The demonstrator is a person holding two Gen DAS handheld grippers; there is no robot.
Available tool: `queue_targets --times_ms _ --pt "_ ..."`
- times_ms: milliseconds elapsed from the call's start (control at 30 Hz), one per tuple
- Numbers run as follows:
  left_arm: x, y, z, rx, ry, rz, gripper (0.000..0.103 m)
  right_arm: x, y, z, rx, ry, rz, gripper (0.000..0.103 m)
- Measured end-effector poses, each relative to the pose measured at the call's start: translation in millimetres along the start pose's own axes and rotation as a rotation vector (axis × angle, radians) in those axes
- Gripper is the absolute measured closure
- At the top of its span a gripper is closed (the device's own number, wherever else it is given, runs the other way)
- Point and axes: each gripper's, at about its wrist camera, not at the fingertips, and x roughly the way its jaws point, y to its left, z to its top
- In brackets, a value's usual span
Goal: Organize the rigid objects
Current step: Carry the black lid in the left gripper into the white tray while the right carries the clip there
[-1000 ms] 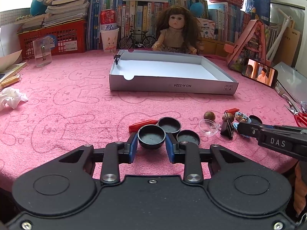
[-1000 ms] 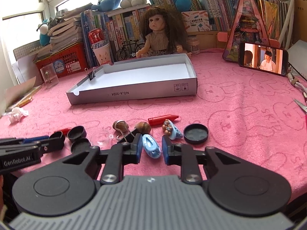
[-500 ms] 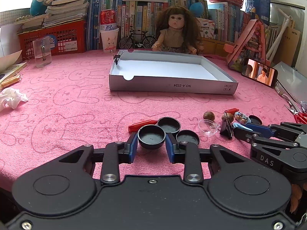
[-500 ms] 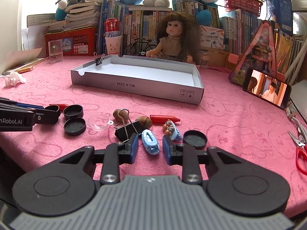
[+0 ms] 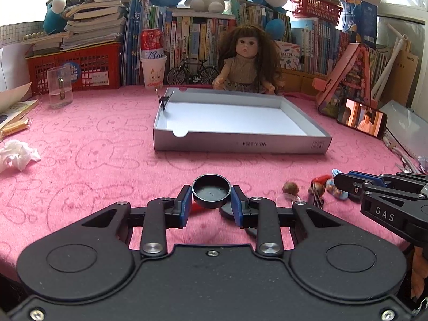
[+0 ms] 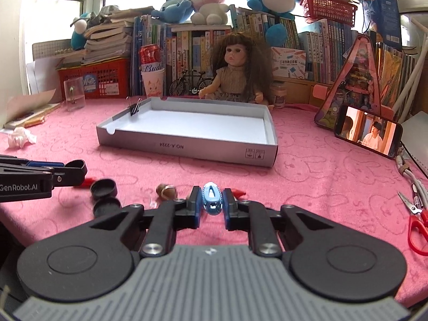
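Observation:
My left gripper (image 5: 211, 200) is shut on a round black cap (image 5: 211, 190) and holds it a little above the pink cloth; it shows again at the left edge as the left gripper (image 6: 76, 171). My right gripper (image 6: 212, 200) is shut on a small blue oval clip (image 6: 212, 198), lifted off the cloth; it reaches in from the right as the right gripper (image 5: 345, 183). Two more black caps (image 6: 103, 188) lie on the cloth, beside brown nuts (image 6: 166, 190) and a red crayon (image 6: 238, 193). The grey shallow box (image 5: 240, 144), white inside, stands beyond both grippers.
A black binder clip (image 6: 134, 108) grips the box's far left wall. A doll (image 5: 247, 61) sits behind the box before shelves of books. A phone (image 6: 367, 131) stands at the right, red scissors (image 6: 416, 227) lie nearby. A glass (image 5: 59, 87) and crumpled tissue (image 5: 17, 155) sit left.
The right gripper closed on the blue clip and lifted it. The left gripper raised the black cap off the cloth, away from the other caps.

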Motion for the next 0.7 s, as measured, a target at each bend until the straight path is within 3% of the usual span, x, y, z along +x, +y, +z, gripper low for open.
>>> queue_targets --times_ms 333,700 --pt "23.3 9.3 47.2 -0.042 -0.051 -0.003 0.074 24.0 -26.5 37.7 0.123 -0.002 -0.021 0.083" --pt "75.0 12.4 87.4 -0.072 -0.018 0.002 0.074 71.0 -37.0 75.0 0.173 0.019 -0.007 0.083"
